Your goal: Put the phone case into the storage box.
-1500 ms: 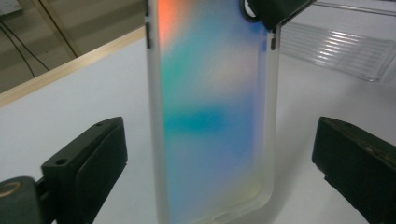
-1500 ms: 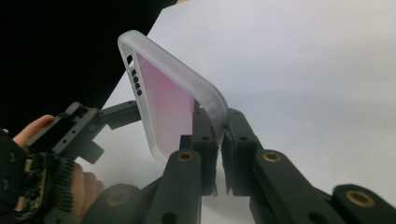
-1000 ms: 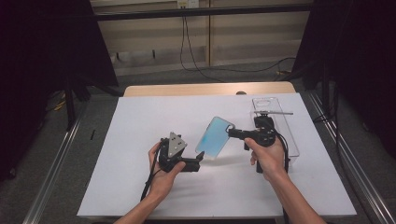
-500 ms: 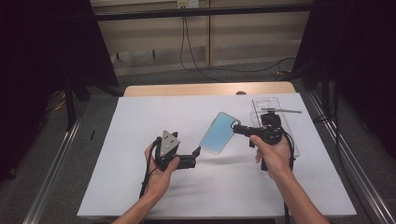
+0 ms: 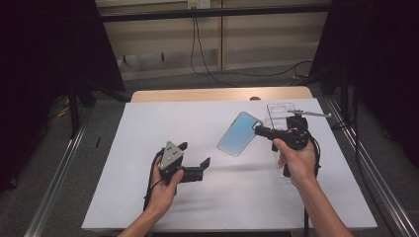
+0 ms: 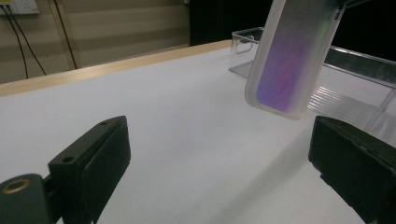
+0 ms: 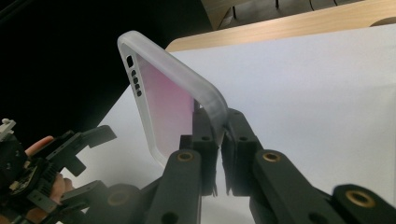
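1. The right gripper (image 5: 258, 129) pinches a translucent phone case (image 5: 239, 140) by one edge, lifted clear above the white table (image 5: 148, 118), right of centre.
2. The left gripper (image 5: 193, 159) waits at near left, jaws spread and empty.
3. Likely mid-handover: next, the left jaws must close on the case's free end.

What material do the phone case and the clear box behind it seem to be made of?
Phone case: likely soft plastic or silicone, with a frosted, translucent rim and a matte blue-to-purple back; the right tongs pinch its edge. Clear box: probably hard acrylic or similar plastic, transparent and glossy, with bright edges and a ribbed floor; the table shows through it.
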Demonstrator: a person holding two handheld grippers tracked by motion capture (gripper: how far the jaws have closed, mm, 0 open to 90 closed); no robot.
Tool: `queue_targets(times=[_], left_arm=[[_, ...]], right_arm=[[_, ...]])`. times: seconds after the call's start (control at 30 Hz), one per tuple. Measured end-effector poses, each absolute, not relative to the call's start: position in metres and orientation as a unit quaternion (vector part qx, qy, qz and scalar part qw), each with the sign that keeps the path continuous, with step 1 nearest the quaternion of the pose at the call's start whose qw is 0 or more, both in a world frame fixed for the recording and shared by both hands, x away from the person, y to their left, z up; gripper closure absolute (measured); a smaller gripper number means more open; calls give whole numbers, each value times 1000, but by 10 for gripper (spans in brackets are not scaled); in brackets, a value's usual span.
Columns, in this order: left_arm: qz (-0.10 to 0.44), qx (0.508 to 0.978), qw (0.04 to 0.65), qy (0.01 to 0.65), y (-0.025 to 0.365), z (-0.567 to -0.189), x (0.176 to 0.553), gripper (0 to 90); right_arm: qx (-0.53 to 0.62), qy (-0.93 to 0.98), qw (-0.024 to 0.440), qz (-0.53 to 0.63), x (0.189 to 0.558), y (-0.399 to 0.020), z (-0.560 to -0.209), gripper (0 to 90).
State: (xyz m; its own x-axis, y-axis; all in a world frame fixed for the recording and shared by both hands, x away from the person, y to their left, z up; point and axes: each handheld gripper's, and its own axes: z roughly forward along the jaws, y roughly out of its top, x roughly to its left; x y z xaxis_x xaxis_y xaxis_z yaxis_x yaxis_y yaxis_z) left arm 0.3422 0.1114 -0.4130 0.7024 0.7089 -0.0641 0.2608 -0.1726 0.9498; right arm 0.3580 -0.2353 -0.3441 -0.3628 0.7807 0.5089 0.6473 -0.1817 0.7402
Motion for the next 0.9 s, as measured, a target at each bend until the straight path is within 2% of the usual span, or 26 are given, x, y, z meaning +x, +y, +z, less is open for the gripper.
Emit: queue_targets(times=[0.27, 0.9], left_arm=[[231, 714, 573, 330, 138, -405, 338, 28], [254, 705, 573, 333, 192, -412, 321, 14]], right_arm=[[561, 635, 72, 526, 359, -241, -344, 845], [559, 635, 97, 524, 360, -253, -335, 845]])
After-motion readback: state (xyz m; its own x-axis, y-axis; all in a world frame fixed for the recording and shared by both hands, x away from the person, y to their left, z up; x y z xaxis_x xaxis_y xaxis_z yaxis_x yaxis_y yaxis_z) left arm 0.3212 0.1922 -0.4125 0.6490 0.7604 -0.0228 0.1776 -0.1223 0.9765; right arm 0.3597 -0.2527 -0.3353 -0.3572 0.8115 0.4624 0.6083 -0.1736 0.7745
